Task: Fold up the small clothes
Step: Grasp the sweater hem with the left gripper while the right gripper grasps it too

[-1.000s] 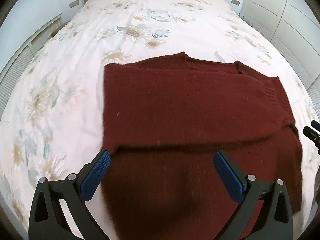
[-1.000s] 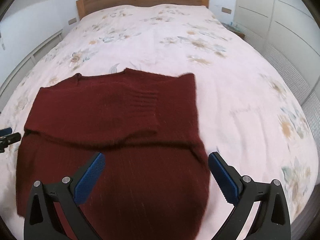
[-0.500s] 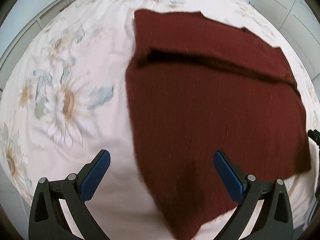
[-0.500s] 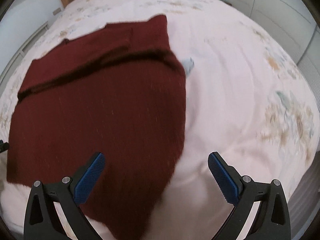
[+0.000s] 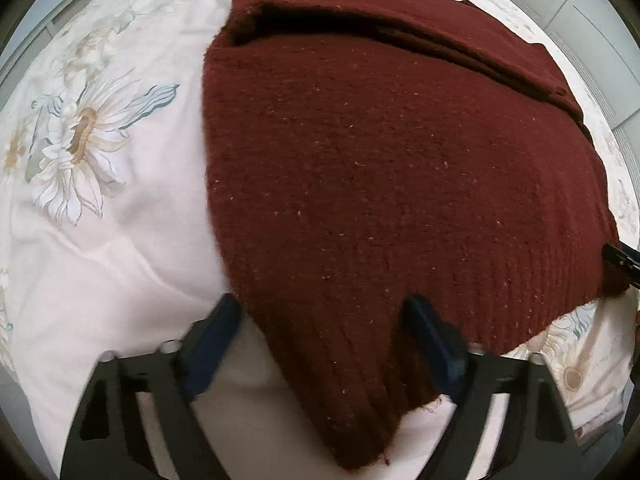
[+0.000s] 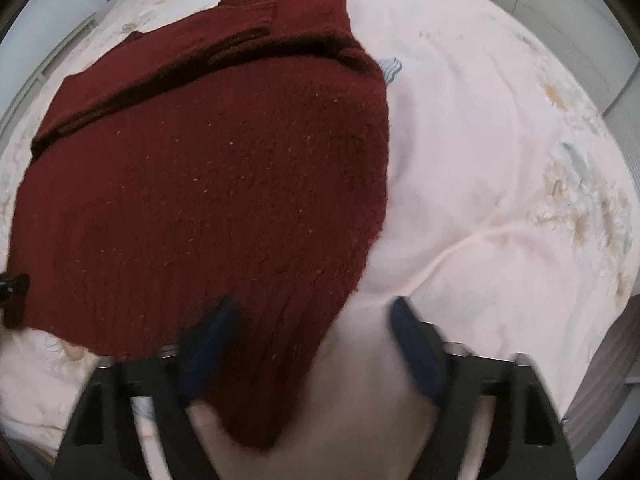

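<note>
- Left gripper (image 5: 320, 320): I read its jaws as apart, nothing clamped. The near left corner of the sweater (image 5: 380, 208) lies between the two blue pads, the hem corner running down past the fingertips toward the camera.
- Right gripper (image 6: 312, 324): jaws likewise apart and holding nothing. The near right corner of the sweater (image 6: 208, 200) sits between the pads, closer to the left pad; the right pad is over bare bedspread.
- Whether either pair of pads touches the knit or hovers just above it, I cannot tell; both grippers are motion-blurred.
- Governing relation: the sweater lies ahead of both grippers, flat on the bed (image 5: 120, 240), its near hem running crosswise from one gripper to the other. Each gripper is at its own hem corner, so neither is better placed; I judge the next move to be a paired pinch of both corners.
- Further out: a layer is already folded across the far part of the garment, its dark edge running side to side, with the collar end beyond it.
- In each view the other gripper's tip shows at the frame edge, beside the hem.
- Risk, in my judgement: an uneven grip would skew the fold.
- Writing: no brand, label or legible text is visible on the sweater, the bedspread or the grippers. The bedspread shows only a floral print.
</note>
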A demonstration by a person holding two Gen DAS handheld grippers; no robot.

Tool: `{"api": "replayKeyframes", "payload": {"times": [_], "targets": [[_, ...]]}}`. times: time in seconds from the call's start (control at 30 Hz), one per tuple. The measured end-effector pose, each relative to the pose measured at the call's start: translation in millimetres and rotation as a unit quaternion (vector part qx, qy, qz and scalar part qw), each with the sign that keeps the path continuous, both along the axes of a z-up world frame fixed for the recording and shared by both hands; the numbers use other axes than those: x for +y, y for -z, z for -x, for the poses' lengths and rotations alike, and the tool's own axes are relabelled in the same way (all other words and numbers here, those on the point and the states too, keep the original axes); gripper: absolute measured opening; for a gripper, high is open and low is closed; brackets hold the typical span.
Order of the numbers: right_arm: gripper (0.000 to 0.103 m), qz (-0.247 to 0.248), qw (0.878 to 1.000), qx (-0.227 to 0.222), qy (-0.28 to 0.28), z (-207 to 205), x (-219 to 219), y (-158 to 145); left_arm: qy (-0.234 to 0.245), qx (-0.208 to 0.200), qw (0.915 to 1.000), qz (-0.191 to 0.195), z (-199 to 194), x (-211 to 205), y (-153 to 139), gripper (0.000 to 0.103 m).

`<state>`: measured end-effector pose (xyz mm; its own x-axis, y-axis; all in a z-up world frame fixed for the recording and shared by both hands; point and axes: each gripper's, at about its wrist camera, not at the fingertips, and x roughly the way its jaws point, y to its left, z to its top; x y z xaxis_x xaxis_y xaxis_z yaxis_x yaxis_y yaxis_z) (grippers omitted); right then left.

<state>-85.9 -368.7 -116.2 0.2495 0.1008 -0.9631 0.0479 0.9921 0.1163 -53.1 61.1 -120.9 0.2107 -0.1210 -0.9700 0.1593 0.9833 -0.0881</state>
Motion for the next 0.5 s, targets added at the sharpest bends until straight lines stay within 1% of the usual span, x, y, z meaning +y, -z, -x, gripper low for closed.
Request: {"api": "replayKeyframes", "payload": {"times": [0.03, 0.07, 0.13, 0.17, 0.2, 0.33, 0.5], "targets": [[0.047, -0.011, 1.0, 0.004, 0.002, 0.2, -1.2, 0.4, 0.002, 0.002, 1.0, 0.003, -1.9, -2.0, -0.7, 0.061], [0.033, -0.021, 1.0, 0.008, 0.001, -0.1, -2.0, 0.4, 0.006, 0.005, 1.0, 0.006, -1.7, -3.4, -2.4, 0.056], [0.022, -0.033, 0.999, 0.012, -0.008, -0.4, -0.8, -1.1, 0.012, 0.005, 0.9999, 0.01, -1.6, -5.3, -6.6, 0.029], [0.019, -0.032, 0.999, 0.011, -0.015, -0.7, 1.1, -2.9, 0.012, 0.005, 0.9998, 0.013, -1.6, -6.0, -9.8, 0.024], [0.017, -0.03, 0.999, 0.008, -0.023, -1.0, 3.4, -6.1, 0.011, 0.006, 0.9997, 0.021, -5.9, -6.7, -6.0, 0.015], [0.014, -0.023, 0.999, -0.006, -0.035, -3.3, 6.4, -20.4, 0.007, 0.009, 0.9989, 0.047, -13.5, -2.9, -13.2, 0.012], [0.014, -0.048, 0.998, -0.033, -0.028, -13.1, 1.8, -46.9, 0.01, -0.01, 0.9974, 0.071, -19.9, -0.4, -36.6, 0.01]]}}
